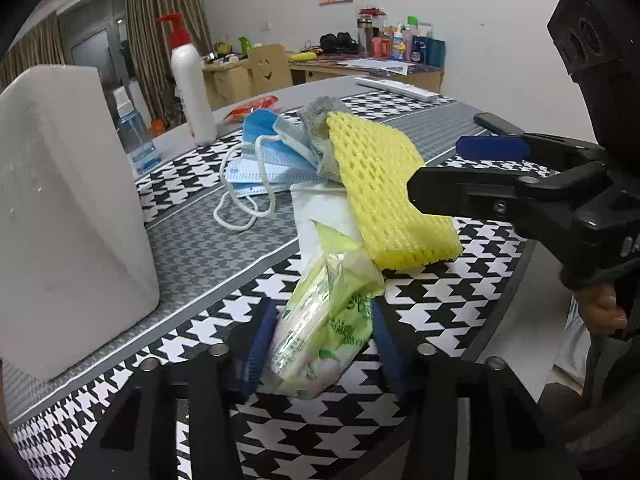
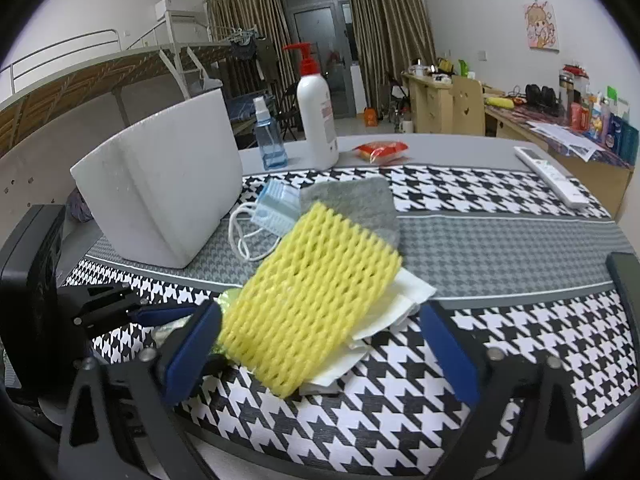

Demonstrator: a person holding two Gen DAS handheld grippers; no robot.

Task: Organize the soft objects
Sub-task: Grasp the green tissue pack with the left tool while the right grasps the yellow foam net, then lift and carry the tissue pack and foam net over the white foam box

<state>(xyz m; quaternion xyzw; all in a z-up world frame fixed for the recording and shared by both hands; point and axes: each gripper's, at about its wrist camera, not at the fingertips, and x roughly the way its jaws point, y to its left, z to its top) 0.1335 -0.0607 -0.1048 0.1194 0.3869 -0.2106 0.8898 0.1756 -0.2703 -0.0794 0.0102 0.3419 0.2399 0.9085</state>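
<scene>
At the far left stands the white foam box, seen from outside in both views, so what it holds cannot be told; its near wall sits just beside the pile of soft things. Behind it on the bench stand a blue spray bottle and a white pump bottle, with a red packet a little further along.

Next comes the pile itself. The blue face masks lie at its box side with their loops trailing toward the box, a grey cloth lies behind, and the yellow foam net lies on top of white tissue paper, its long axis running from the cloth down toward the bench's near edge.

The green tissue pack pokes out from under the near end of the net, its long axis pointing straight into the left gripper. Its blue fingers stand narrow on either side of the pack, and they appear to press its crinkled wrapper, so I judge the pack gripped.

The right gripper reaches in from the right of the pile with fingers spread wide, the near end of the yellow net lying between them but touching neither. So the left hand is nearer the pack, the right nearer the net, and the box lies to the left of both

At the far right a white remote lies apart from the pile
</scene>
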